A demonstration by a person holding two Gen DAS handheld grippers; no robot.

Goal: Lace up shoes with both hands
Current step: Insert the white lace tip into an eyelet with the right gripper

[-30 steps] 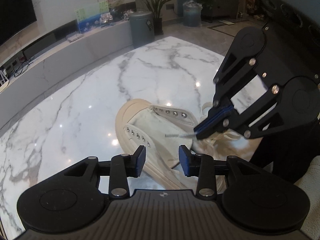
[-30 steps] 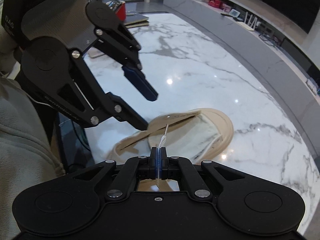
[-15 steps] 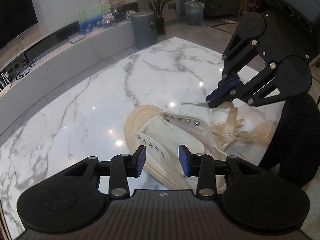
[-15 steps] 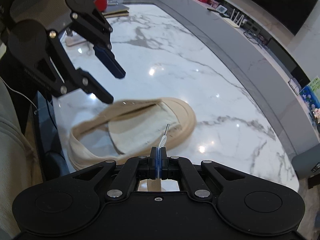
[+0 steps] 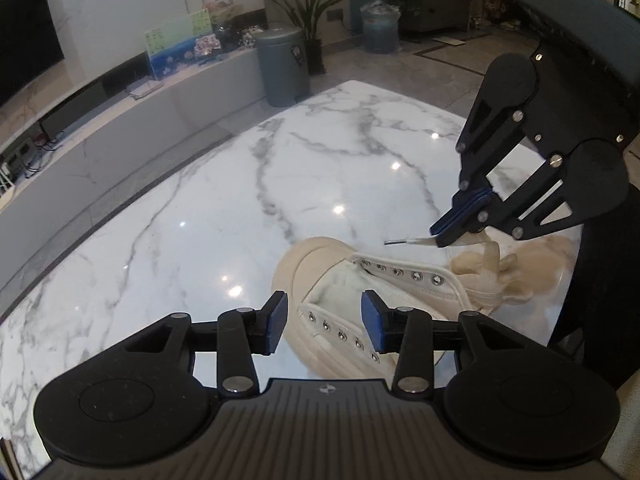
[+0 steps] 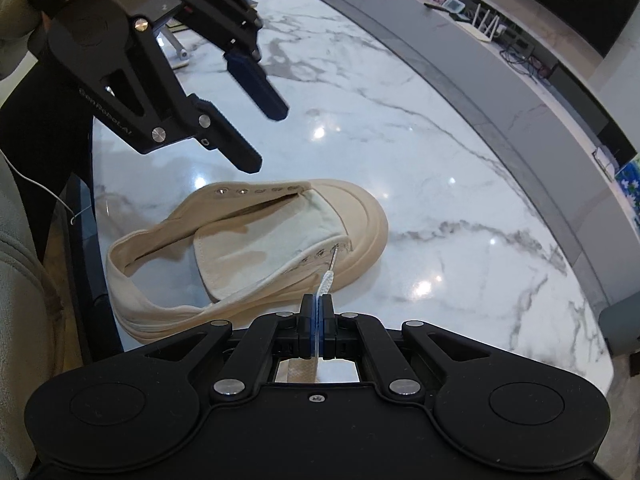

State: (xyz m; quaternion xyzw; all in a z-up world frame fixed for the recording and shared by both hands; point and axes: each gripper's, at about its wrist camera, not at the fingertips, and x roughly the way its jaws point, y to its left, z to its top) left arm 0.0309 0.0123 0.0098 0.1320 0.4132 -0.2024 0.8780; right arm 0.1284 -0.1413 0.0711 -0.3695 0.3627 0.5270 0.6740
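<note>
Two claws over one cream shoe [image 6: 256, 256] on the marble tabletop [image 5: 200, 208], no eyelet threaded yet as far as we can see.

Right claw [image 6: 317, 320] is clamped tight on the white lace [image 6: 325, 282], metal tip [image 6: 334, 258] sticking out ahead of the pads. A second ago that tip sat over the middle of the tongue; now it lies at the toe-end eyelet of the near row, touching or just short of it, we can't tell which. From the left wrist view the tip [image 5: 394, 242] looks clear above the shoe, so probably not in the hole yet.

Left claw [image 5: 322, 320] holds nothing; its jaws have just been opening a little and stand half spread. Shoe's near eyelet row shows in the gap, but the pads don't touch it.

Our read: we're lined up for the first insertion. Next, push the tip through, with left claw ready to pin the flap or catch the tip. Risk: flap is soft and may fold away.
</note>
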